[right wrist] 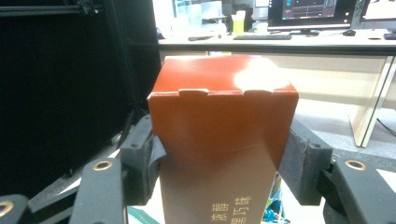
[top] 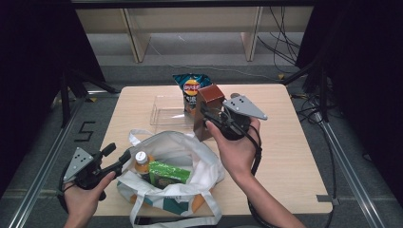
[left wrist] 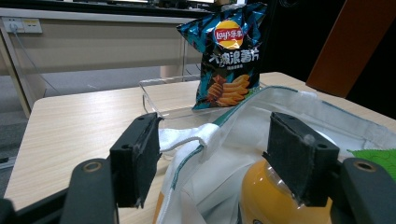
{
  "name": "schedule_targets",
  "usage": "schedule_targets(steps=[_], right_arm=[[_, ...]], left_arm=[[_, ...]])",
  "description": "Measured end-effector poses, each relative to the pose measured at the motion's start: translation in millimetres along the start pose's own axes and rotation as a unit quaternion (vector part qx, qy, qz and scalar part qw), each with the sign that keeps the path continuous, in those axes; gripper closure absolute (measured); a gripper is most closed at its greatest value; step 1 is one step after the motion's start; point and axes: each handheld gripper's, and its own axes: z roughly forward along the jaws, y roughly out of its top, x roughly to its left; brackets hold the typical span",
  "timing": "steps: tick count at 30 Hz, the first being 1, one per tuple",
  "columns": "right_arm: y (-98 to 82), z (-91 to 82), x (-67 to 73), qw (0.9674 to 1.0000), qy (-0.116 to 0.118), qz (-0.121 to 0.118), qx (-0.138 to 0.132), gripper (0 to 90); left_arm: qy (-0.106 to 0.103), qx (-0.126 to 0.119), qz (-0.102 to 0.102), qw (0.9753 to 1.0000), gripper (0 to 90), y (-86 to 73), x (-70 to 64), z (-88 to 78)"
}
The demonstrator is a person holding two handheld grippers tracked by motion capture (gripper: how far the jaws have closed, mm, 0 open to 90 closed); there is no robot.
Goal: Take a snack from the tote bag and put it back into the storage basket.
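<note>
My right gripper (top: 205,118) is shut on a tall red-brown carton (top: 210,97), held upright above the table behind a white tote bag (top: 190,152). In the right gripper view both pads press the carton (right wrist: 224,116) from its sides, with the gripper (right wrist: 219,154) around its middle. My left gripper (top: 118,154) is open at the bag's left rim. Between its jaws (left wrist: 217,149) lie the bag's rim (left wrist: 289,107) and a handle strap, untouched by the pads. An orange bottle (left wrist: 261,196) stands in the bag under the right pad.
Besides the orange bottle (top: 141,161), the bag holds a green packet (top: 168,173). A blue chips bag (top: 190,88) stands at the table's far edge beside a clear plastic tray (top: 164,114). Bare wood lies to the right of the bag.
</note>
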Motion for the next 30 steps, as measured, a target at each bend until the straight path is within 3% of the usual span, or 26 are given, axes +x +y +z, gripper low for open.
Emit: schedule_targets(steps=[30], right_arm=[[4.5,24.3,-15.1,0.9997,-0.026,0.000,0.001,39.2]], left_arm=[[-0.002,0.001,0.000,1.0000,33.7,-0.5,-0.1,0.4]])
